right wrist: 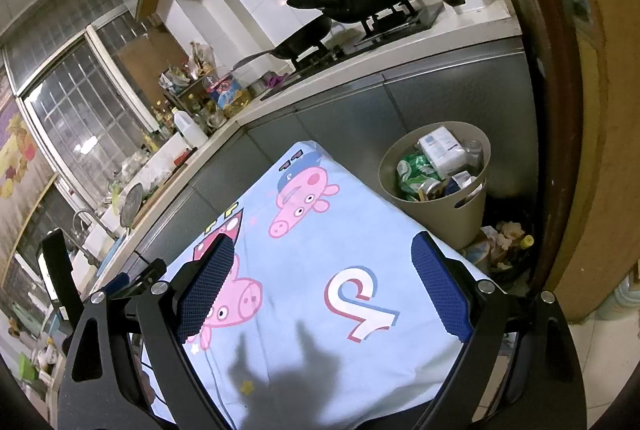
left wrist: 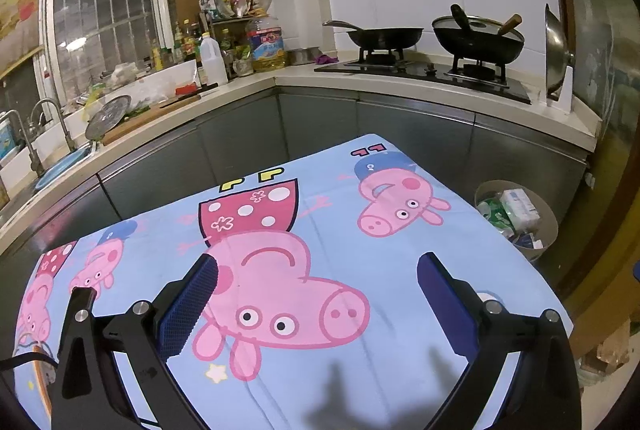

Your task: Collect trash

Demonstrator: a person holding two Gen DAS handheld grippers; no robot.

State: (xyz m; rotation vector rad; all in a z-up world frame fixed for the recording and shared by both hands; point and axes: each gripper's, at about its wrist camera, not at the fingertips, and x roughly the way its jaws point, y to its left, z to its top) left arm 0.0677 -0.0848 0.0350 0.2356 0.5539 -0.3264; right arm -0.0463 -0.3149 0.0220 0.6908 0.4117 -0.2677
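We hold left gripper (left wrist: 318, 272) and right gripper (right wrist: 323, 256) wide apart, nothing in them, above the cartoon cloth (right wrist: 320, 230); trash bin (right wrist: 460, 218) sits full beside it.

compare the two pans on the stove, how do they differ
The left pan is shallow and uncovered, with a long thin handle reaching left. The right wok is deeper and rounder, has a glass lid resting on it, and a stubby wooden handle sticking up at the right. Both are black and each sits on its own burner of the stove.
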